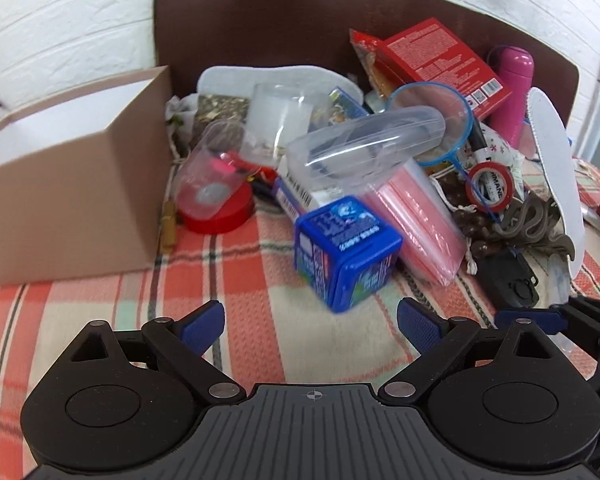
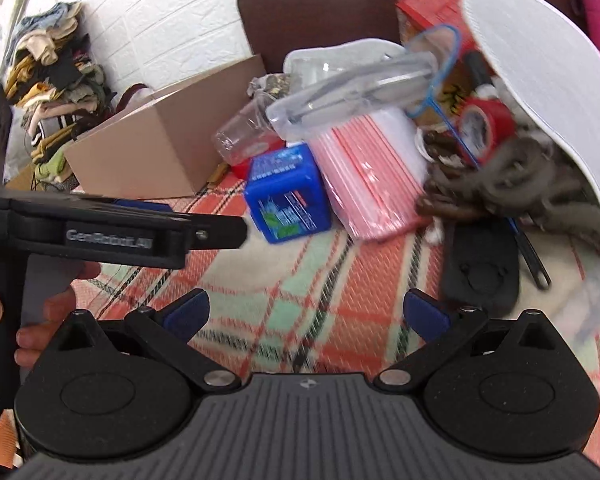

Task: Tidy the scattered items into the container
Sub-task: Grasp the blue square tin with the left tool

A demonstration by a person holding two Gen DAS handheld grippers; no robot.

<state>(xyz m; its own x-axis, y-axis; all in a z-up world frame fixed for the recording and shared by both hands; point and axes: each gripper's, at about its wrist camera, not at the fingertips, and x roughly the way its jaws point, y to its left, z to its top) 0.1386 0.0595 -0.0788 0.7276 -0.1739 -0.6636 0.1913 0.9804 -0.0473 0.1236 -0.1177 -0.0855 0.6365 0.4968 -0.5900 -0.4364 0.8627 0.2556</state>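
Left gripper [image 1: 310, 326]: jaws spread wide, nothing between them, hovering over the plaid cloth [image 1: 260, 264]. Right gripper [image 2: 306, 316]: also wide open, empty.

The blue box [image 1: 346, 252] lies tilted on the cloth just ahead of the left gripper, slightly right of its centre line, not touching the fingers. In the right wrist view the blue box [image 2: 286, 200] is ahead and a bit left, farther off. The cardboard box [image 1: 64, 176], the container, is ahead-left of the left gripper, open top, standing on the cloth; from the right gripper the cardboard box [image 2: 160, 136] is far left-ahead, beyond the left gripper's body [image 2: 112, 232], which crosses the left side of that view with a person's hand [image 2: 32, 312] on its handle.

Behind the blue box is the pile: pink zip bags [image 1: 420, 216] touching its right side, a clear plastic case [image 1: 364, 140] lying on top, a clear cup [image 1: 208, 172] tipped on a red tape roll [image 1: 220, 216] ahead-left, a blue-rimmed net [image 1: 432, 120], a red carton [image 1: 440, 60], a second red tape roll [image 1: 490, 190], a pink bottle [image 1: 514, 92], and a white insole [image 1: 556, 168] leaning at far right. A black flat object [image 2: 480, 268] lies close ahead-right of the right gripper, with grey-brown fabric [image 2: 512, 184] behind it, blurred.

The surface is a red-green plaid cloth; a dark brown backboard [image 1: 280, 20] sits behind the pile, a white brick wall [image 1: 60, 20] beyond. A clothes heap [image 2: 52, 80] is far left in the right wrist view.
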